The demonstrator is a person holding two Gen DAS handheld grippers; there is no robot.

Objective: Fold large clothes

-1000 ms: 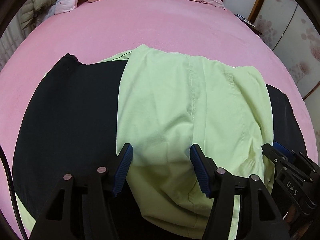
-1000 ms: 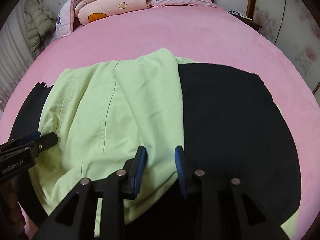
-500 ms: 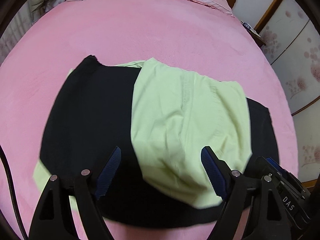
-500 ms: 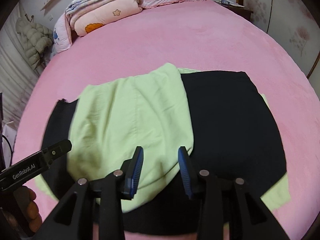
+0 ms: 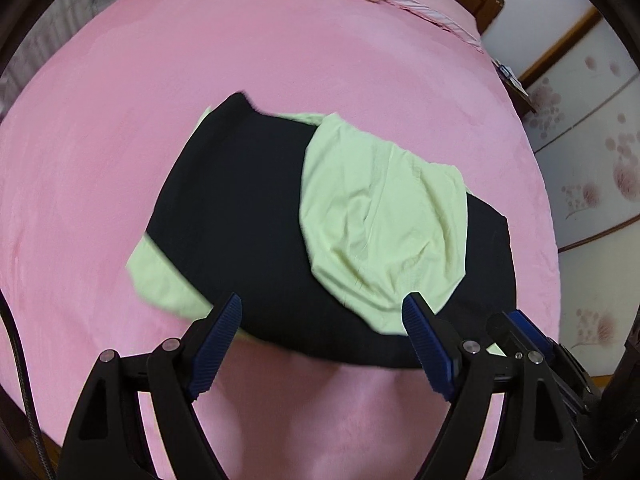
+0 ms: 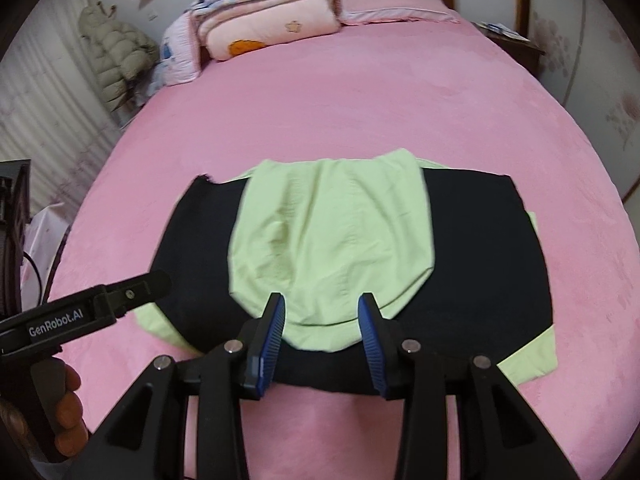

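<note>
A black and light-green garment point(image 5: 248, 216) lies flat on the pink bed, with a light-green part point(image 5: 380, 224) folded over its middle. It also shows in the right wrist view point(image 6: 480, 260), with the green part point(image 6: 332, 240) on top. My left gripper point(image 5: 320, 340) is open and empty, above the garment's near edge. My right gripper point(image 6: 322, 336) is open and empty, above the near edge of the green part. The left gripper also shows in the right wrist view point(image 6: 92, 312), and the right gripper in the left wrist view point(image 5: 528, 340).
The pink bed point(image 6: 360, 92) spreads wide around the garment. Folded quilts and pillows point(image 6: 264, 24) lie at the headboard. A puffy coat point(image 6: 116, 56) hangs by the left wall. A nightstand point(image 6: 512, 44) stands at the far right.
Both grippers have pulled back and up from the garment. The left jaws have opened wider. The garment now lies free on the bed and looks smaller.
</note>
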